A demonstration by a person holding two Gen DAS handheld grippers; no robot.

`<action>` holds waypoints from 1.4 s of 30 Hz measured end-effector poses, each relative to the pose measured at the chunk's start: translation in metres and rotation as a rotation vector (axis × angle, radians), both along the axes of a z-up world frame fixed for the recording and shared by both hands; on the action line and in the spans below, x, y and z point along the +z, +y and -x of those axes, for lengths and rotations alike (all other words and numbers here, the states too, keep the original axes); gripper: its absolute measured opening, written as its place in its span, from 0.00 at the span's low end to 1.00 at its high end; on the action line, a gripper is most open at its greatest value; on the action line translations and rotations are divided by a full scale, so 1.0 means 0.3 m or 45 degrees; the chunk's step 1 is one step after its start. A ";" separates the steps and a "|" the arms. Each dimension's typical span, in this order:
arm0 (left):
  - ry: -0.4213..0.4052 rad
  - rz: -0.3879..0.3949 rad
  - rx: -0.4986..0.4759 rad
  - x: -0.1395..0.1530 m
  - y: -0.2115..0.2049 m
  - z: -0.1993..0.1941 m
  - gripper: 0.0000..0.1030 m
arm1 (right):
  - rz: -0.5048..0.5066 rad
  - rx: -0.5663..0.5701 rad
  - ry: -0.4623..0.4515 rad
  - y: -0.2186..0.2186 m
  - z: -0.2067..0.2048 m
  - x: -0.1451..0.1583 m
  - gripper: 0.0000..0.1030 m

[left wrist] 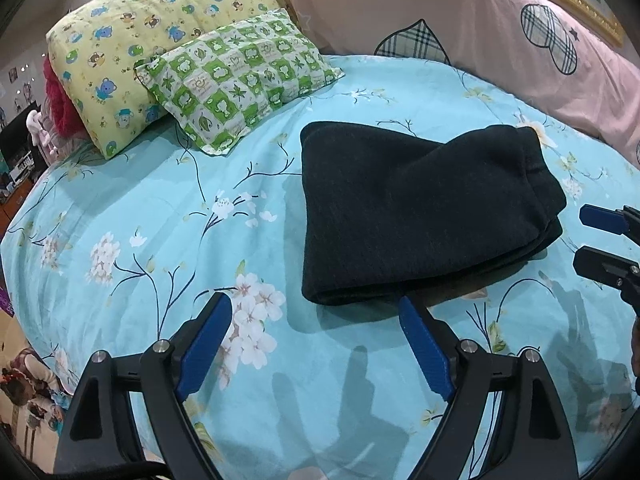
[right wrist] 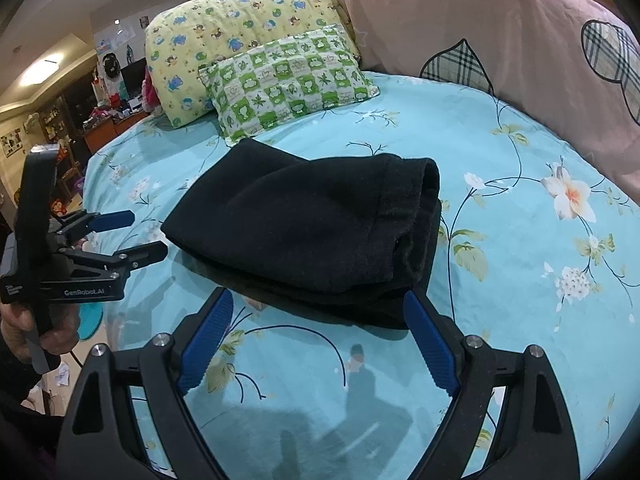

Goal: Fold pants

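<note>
The black pants (left wrist: 420, 216) lie folded into a thick stack on the bed (left wrist: 160, 216), on its blue flowered sheet, well short of the pillows; the green checked pillow (left wrist: 240, 80) leans on the yellow pillow (left wrist: 132, 40), and a pink quilt (left wrist: 460, 12) is heaped along the far side; the left gripper (left wrist: 316, 320) hovers just in front of the near folded edge of the pants, its blue-padded fingers (left wrist: 206, 344) spread wide and holding nothing; seen from the right wrist view it sits to the left of the stack, level and pointing across, gripped from below by a hand (right wrist: 24, 328) around its handle; the right gripper (right wrist: 318, 318) is held low over the sheet, its fingers released and apart, the right one touching or just beside the lower layer of the pants at the near corner; which, the views do not settle; neither gripper grasps the cloth.
</note>
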State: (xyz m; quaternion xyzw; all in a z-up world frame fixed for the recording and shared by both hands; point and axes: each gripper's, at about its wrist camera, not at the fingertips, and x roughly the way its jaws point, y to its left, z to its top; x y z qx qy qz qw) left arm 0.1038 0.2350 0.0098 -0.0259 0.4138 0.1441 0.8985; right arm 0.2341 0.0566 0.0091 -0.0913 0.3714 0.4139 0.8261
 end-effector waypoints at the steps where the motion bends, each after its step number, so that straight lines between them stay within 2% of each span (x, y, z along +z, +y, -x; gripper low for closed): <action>1: 0.002 0.001 -0.001 -0.002 -0.001 -0.001 0.84 | 0.002 0.001 0.001 0.002 0.000 -0.003 0.85; 42: 0.019 -0.013 0.015 -0.023 0.007 -0.018 0.84 | -0.004 -0.024 0.013 0.009 -0.007 -0.034 0.85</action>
